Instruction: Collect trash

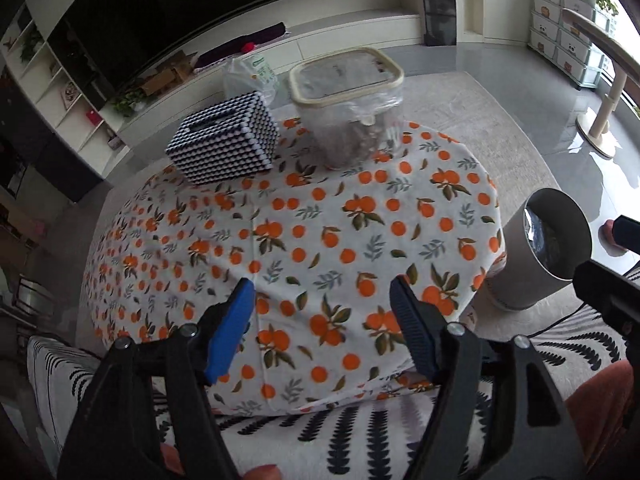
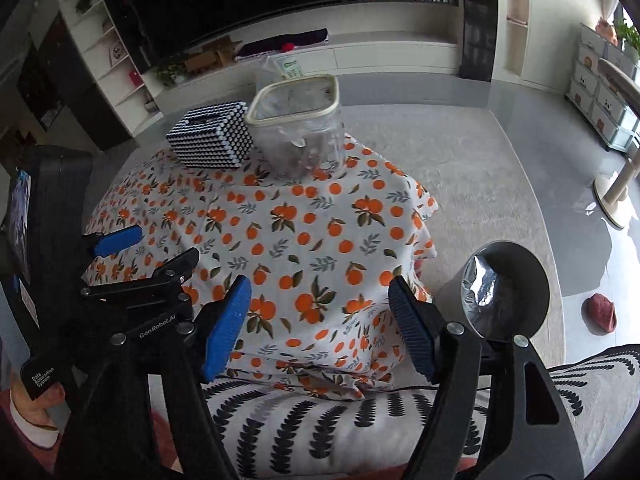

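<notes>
A grey round trash bin (image 1: 548, 240) with a plastic liner stands on the floor right of the table; it also shows in the right wrist view (image 2: 506, 292). A crumpled clear plastic bag (image 1: 250, 76) lies at the table's far edge behind the boxes, also in the right wrist view (image 2: 280, 68). My left gripper (image 1: 322, 304) is open and empty above the near part of the orange-print tablecloth (image 1: 320, 220). My right gripper (image 2: 320, 308) is open and empty over the table's near edge, left of the bin. The left gripper also shows at the left of the right wrist view (image 2: 120, 240).
A black-and-white beaded tissue box (image 1: 224, 140) and a clear lidded container (image 1: 348, 104) with brown contents stand at the table's far side. A leaf-print cushion (image 1: 360, 432) lies below the grippers. A red cloth (image 2: 600, 312) lies on the floor right of the bin.
</notes>
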`<state>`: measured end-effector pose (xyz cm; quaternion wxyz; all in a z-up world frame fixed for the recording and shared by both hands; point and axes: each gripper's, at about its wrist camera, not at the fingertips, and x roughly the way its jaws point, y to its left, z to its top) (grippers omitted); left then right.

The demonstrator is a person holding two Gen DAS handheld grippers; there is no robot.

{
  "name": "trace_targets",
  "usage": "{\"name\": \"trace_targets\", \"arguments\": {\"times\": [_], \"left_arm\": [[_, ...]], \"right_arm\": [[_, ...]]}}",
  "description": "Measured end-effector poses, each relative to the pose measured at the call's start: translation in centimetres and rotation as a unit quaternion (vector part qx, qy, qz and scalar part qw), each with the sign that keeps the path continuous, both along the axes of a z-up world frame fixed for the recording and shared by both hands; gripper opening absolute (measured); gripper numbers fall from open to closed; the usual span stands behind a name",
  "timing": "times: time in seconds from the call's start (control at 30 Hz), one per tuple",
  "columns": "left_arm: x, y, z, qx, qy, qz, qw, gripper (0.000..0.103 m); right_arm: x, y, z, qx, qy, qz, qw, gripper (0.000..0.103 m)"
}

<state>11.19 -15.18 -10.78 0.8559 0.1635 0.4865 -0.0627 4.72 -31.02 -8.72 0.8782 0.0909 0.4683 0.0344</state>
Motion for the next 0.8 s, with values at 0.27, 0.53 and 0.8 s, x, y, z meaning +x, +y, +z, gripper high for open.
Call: {"name": "trace_targets", "arguments": {"times": [0.27, 0.53, 0.8], "left_arm": [[-2.7, 11.8, 5.2, 0.002, -0.011, 0.077, 0.997, 0.081], [-5.0, 19.4, 8.8, -0.032, -0.023, 0.112, 0.9929, 0.082], [-6.8, 23.7, 10.9, -0.058, -0.044, 0.12, 0.9901, 0.082]], "right_arm": [[-0.3, 11.1, 4.3, -0.019, -0.017, 0.073, 0.997, 0.069], [-1.0, 18.2, 7.0, -0.051, -0.024, 0.103, 0.993, 0.069], [-1.8, 22.1, 8.7, -0.068, -0.043, 0.105, 0.991, 0.069]]}}
